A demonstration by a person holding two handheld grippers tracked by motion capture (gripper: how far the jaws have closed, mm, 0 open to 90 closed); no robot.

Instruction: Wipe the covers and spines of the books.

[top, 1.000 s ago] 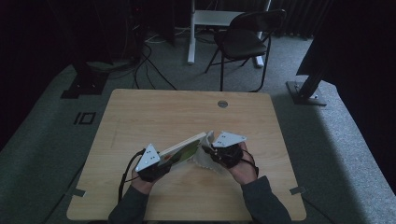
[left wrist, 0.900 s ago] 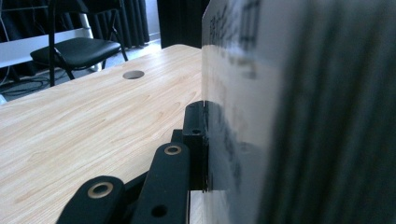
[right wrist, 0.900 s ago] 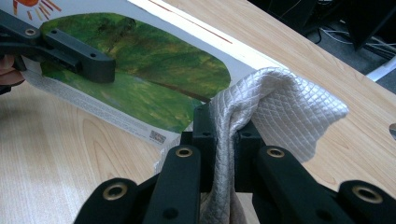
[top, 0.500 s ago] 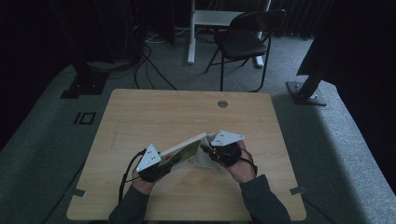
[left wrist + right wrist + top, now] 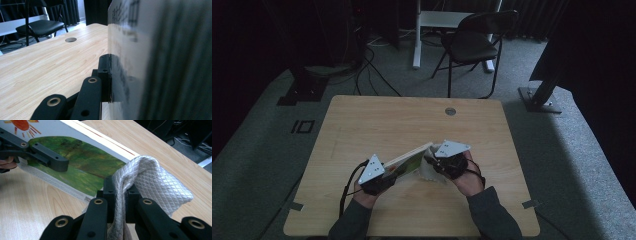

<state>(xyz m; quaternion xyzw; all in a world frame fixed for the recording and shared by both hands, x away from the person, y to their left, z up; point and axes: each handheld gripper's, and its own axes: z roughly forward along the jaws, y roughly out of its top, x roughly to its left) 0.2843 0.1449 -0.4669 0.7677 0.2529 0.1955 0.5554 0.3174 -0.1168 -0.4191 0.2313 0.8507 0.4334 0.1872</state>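
- Gripping a silvery quilted cloth (image 5: 152, 182), the right tool (image 5: 120, 192) has both black jaws clamped on a gathered fold of it; the fabric bulges up and drapes over toward the bench on the far side of the jaws.
- Seen from above, the right tool (image 5: 447, 162) sits in the person's right hand (image 5: 464, 177) near the front middle of the bench (image 5: 412, 120), with the cloth (image 5: 429, 170) showing pale just beside it.
- Pressed against that cloth is the end of a picture book (image 5: 75, 167), its cover painted with green hills and an orange sun, tilted up on 1 long edge with the page block facing away.
- Holding the book's other end, the left tool (image 5: 106, 75) is closed on the cover, 1 jaw flat against the printed face (image 5: 130, 62); in the right gripper view its jaw (image 5: 47, 157) lies across the green picture.
- From the high view the book (image 5: 409, 159) spans the gap between the 2 tools, slanting up from the left tool (image 5: 379, 175) in the left hand (image 5: 364, 192).
- Farther along the wooden bench is a round cable hole (image 5: 450, 111) near the far edge.
- Beyond the bench, a black folding chair (image 5: 474, 42) stands on grey carpet next to a white desk leg (image 5: 417, 35).
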